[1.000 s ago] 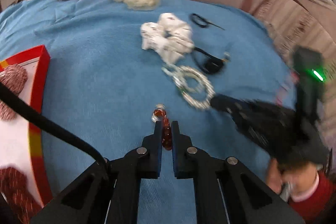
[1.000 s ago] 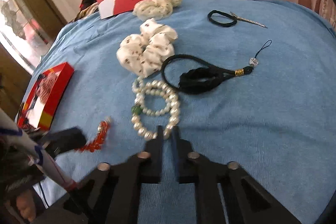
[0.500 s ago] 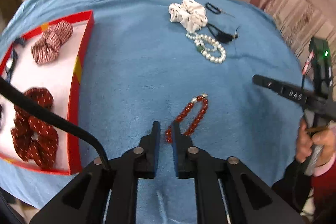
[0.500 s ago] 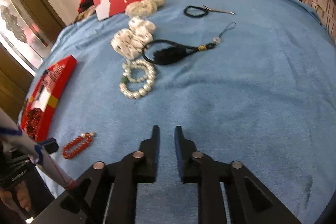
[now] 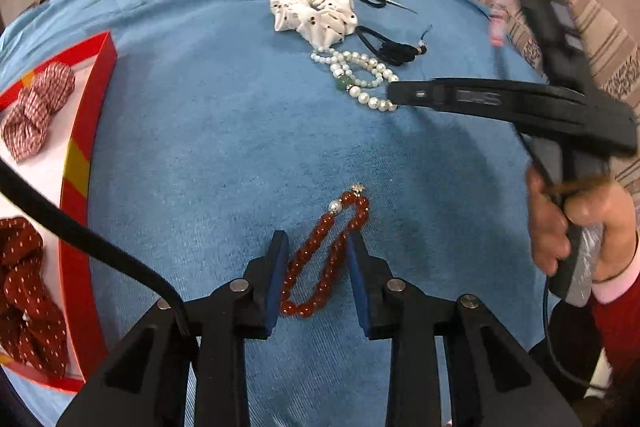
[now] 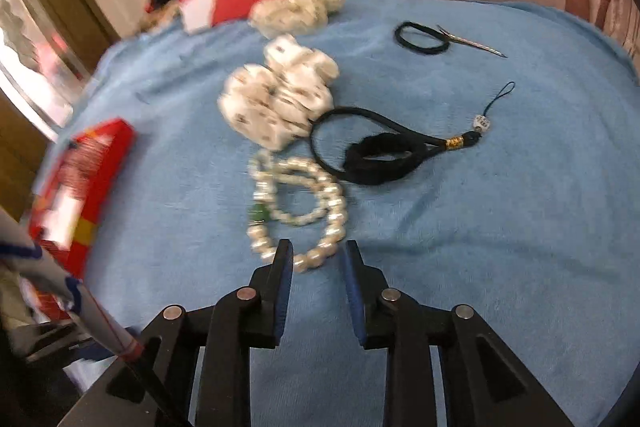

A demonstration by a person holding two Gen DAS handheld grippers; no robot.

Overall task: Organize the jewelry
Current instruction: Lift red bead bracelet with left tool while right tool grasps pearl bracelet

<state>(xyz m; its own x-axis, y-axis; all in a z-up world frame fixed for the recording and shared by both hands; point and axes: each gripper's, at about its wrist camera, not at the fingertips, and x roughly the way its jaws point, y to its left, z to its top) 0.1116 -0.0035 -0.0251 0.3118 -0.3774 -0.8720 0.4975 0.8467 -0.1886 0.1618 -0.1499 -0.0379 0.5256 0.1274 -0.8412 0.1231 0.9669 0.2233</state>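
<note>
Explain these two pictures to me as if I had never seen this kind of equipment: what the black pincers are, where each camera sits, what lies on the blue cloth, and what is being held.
No robot here: a person holds a two-finger gripper in each hand, and a fisheye camera on each looks forward along its fingers.

In the left camera's view, the left gripper is open, its fingers on either side of a red bead bracelet lying on the blue cloth. It holds nothing. At the right edge you see the person's hand with the other gripper.

In the right camera's view, the right gripper is also open and empty, at the near edge of a pearl bracelet.

Farther back lie a white scrunchie, a black cord strap, a black hair tie and a hair clip. At left, a red tray already holds scrunchies.
</note>
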